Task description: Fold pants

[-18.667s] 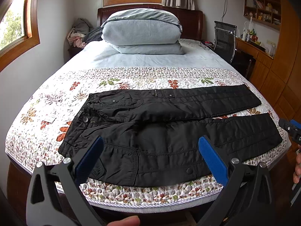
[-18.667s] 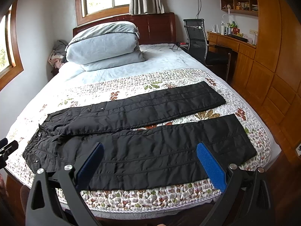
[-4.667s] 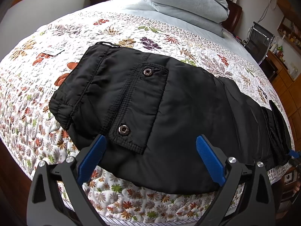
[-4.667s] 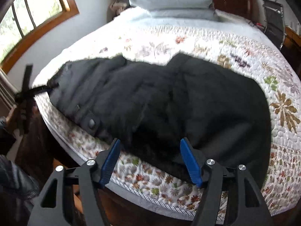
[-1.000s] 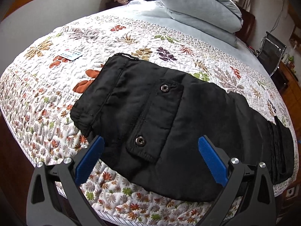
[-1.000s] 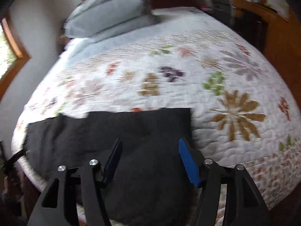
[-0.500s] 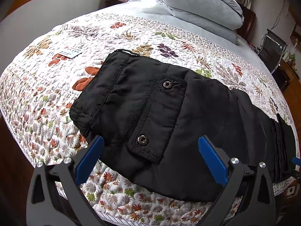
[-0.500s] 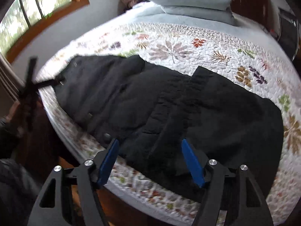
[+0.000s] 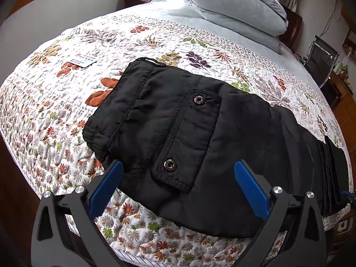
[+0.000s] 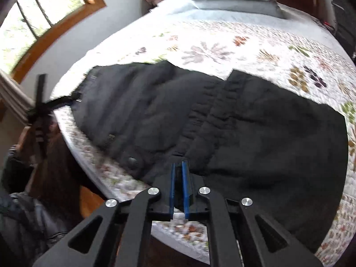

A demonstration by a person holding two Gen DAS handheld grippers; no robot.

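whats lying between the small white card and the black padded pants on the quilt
Nothing: in the left wrist view only bare floral quilt separates the small white card from the black padded pants.

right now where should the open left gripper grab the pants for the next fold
Probably the waistband end of the pants, approached from the near bed edge. That thick, rolled edge stands proud of the quilt, and the left gripper already hangs open nearby.

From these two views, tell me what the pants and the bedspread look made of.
Pants: black, matte, lightly padded synthetic shell, likely nylon or polyester; puffy stitched seams, metal snaps. Bedspread: quilted cotton-like cloth, matte, floral print with puckered stitching.
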